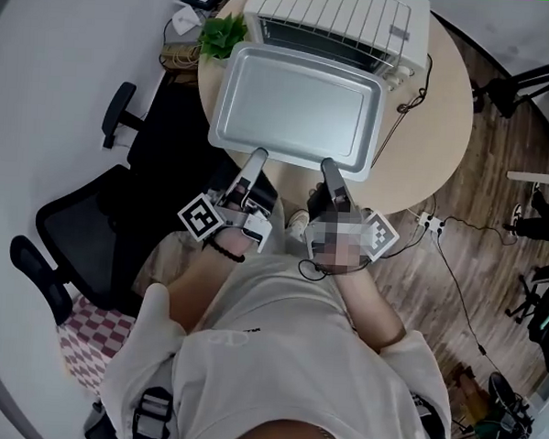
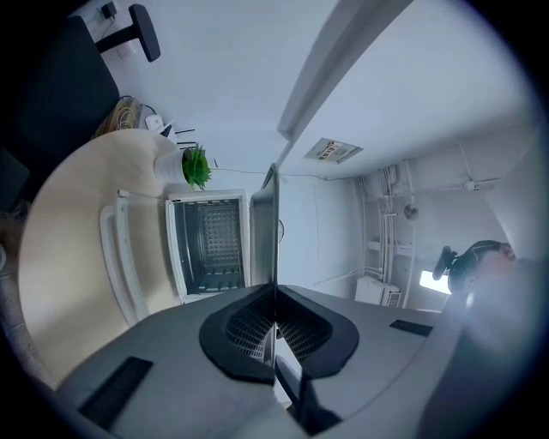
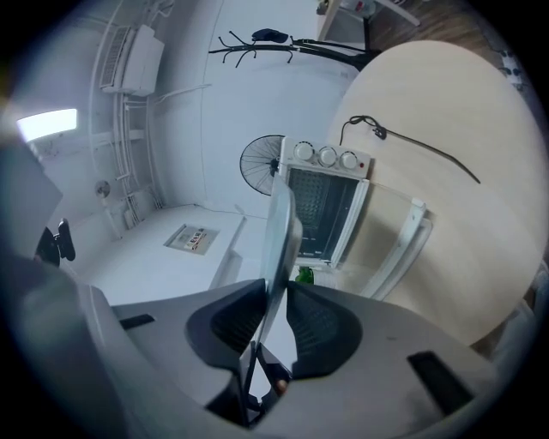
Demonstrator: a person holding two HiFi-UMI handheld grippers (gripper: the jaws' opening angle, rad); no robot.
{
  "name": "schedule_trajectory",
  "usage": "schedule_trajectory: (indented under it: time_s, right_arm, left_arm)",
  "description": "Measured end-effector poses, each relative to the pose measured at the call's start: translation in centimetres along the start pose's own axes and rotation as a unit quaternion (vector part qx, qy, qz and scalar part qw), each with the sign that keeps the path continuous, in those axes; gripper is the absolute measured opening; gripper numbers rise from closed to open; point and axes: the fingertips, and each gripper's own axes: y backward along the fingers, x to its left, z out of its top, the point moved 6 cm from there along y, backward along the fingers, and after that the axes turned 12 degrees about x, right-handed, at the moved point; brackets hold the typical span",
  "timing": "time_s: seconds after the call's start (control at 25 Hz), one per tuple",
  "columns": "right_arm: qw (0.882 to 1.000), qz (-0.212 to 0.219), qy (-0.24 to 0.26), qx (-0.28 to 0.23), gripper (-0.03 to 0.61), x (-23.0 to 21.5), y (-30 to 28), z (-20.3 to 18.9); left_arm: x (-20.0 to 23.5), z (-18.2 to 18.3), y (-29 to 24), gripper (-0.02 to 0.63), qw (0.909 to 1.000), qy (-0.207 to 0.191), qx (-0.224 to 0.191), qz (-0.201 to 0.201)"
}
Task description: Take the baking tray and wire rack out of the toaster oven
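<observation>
The left gripper point(image 1: 258, 154) and right gripper point(image 1: 329, 165) each pinch the near rim of the baking tray point(image 1: 297, 107), held above the table point(image 1: 441, 113) before the toaster oven point(image 1: 335, 20). From above the tray hides the oven's opening, and the wire rack is unclear.

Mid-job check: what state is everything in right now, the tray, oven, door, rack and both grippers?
baking tray: empty, out of the oven, held up by its near rim.
toaster oven: standing on the table.
oven door: open, folded down.
wire rack: a grid shows inside the oven; seemingly still in.
left gripper: shut on the tray rim.
right gripper: shut on the tray rim.
</observation>
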Motion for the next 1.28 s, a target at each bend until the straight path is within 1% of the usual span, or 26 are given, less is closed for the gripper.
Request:
schedule_trajectory:
  time_s: [0.16,0.28,0.52,0.72,1.0,1.28]
  right_arm:
    - [1.000,0.009,0.027,0.000,0.078,2.1,-0.5,1.3]
    - [0.999,0.005,0.036,-0.006,0.080,2.4,-1.1,2.4]
    - [0.999,-0.006,0.022,-0.026,0.080,2.8,-3.7,6.6]
    - [0.999,-0.012,0.009,-0.039,0.080,2.9,-5.5,8.5]
    - [0.998,-0.032,0.015,-0.049,0.080,2.8,-8.3,11.5]
    - [0.997,-0.034,0.009,-0.073,0.080,2.9,-10.8,14.5]
  left_arm:
    - [-1.5,0.9,-1.6,0.003,0.9997,-0.013,0.002,-0.020]
    - [-1.5,1.5,-2.7,0.003,0.9996,-0.014,0.005,-0.026]
    - [-0.7,3.8,-7.6,0.003,0.9997,0.001,0.007,-0.022]
    - [0.0,5.4,-10.1,0.003,0.9997,0.010,0.017,-0.015]
    - [1.0,8.0,-13.4,0.003,0.9994,0.025,0.020,-0.012]
    - [2.0,10.3,-17.1,0.005,0.9990,0.033,0.029,-0.009]
